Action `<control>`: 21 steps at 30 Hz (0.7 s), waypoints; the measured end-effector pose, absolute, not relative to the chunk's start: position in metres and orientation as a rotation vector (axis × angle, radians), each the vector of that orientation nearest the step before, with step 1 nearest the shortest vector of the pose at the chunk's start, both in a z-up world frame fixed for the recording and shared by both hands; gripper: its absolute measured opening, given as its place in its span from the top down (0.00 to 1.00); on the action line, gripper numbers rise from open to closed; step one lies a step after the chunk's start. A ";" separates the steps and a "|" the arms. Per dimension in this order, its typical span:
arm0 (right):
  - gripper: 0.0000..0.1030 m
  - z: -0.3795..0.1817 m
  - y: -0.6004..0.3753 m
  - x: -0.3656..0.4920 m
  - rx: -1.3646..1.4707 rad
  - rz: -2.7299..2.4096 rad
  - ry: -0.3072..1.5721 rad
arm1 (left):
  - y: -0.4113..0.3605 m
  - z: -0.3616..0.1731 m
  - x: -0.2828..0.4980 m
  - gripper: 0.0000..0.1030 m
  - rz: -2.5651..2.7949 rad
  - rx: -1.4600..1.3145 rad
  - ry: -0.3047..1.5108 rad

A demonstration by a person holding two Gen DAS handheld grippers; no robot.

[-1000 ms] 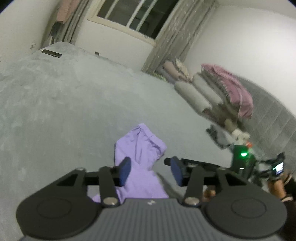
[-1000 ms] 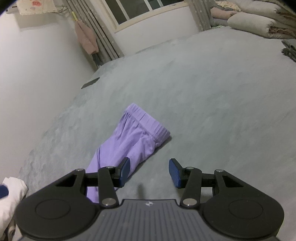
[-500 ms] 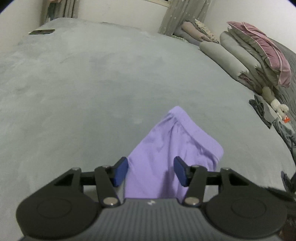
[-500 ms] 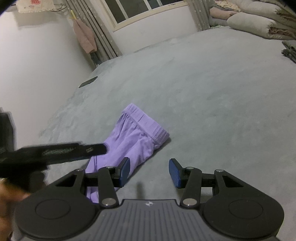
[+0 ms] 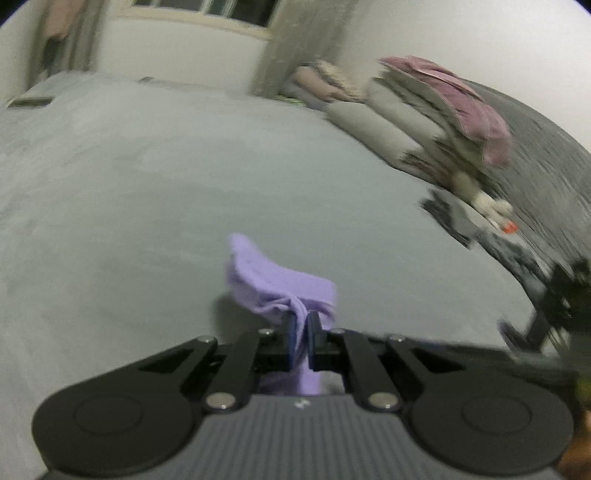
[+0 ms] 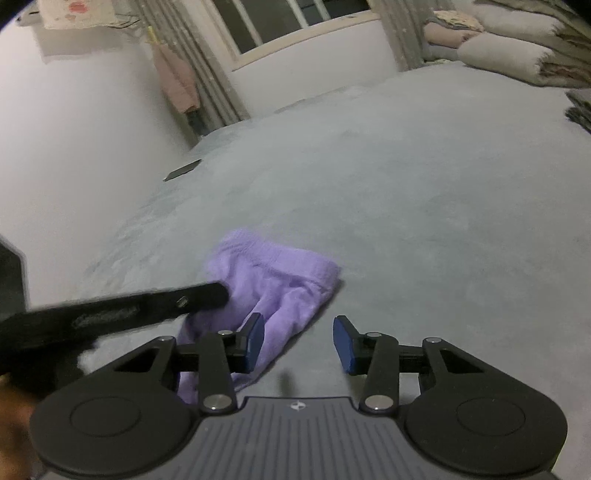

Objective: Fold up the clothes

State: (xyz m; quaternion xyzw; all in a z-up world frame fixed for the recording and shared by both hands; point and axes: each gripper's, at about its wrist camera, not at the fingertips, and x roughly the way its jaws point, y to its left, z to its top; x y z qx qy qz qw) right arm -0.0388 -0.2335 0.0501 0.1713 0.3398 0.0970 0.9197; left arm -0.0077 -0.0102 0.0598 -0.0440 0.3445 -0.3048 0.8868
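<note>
On the far left, the grey bed cover [image 6: 424, 192] ends at a long edge running beside the white wall [image 6: 85, 147], with a flat dark object [image 6: 183, 170] lying close to that edge. From there the cover spreads wide and bare toward the window [image 6: 280, 26] and curtain [image 6: 207, 74] at the back. On the right the open room is closed off by a stack of folded bedding [image 5: 417, 122] topped with a pink blanket [image 5: 461, 99], with a few small items just below it.

The purple garment [image 6: 280, 280] lies on the cover in the near middle, bunched and partly lifted at its near-left part. The left gripper [image 5: 302, 334] comes in from the left and is clamped on a pinched fold of the purple cloth, which rises between its blue pads [image 5: 291, 338]; the rest of the garment trails away beyond the fingertips.

The right gripper [image 6: 298, 343] hovers just in front of the garment's near edge. Its jaws are closing, yet a clear gap remains between the pads and only bare cover shows there; the left pad [image 6: 255, 341] overlaps the garment's near right edge in view, whether touching cannot be told.
</note>
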 end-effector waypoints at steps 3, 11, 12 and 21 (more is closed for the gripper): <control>0.60 0.052 -0.250 -0.044 0.393 0.150 0.690 | -0.033 0.071 -0.042 0.96 -0.734 0.009 0.667; 0.59 0.053 -0.272 -0.046 0.447 0.152 0.700 | -0.051 0.053 -0.065 0.90 -0.881 0.048 0.773; 0.59 0.053 -0.270 -0.046 0.440 0.165 0.706 | -0.047 0.052 -0.065 0.85 -0.900 0.033 0.779; 0.56 0.066 -0.248 -0.053 0.309 0.331 0.691 | -0.012 0.066 -0.048 0.60 -0.820 -0.063 0.764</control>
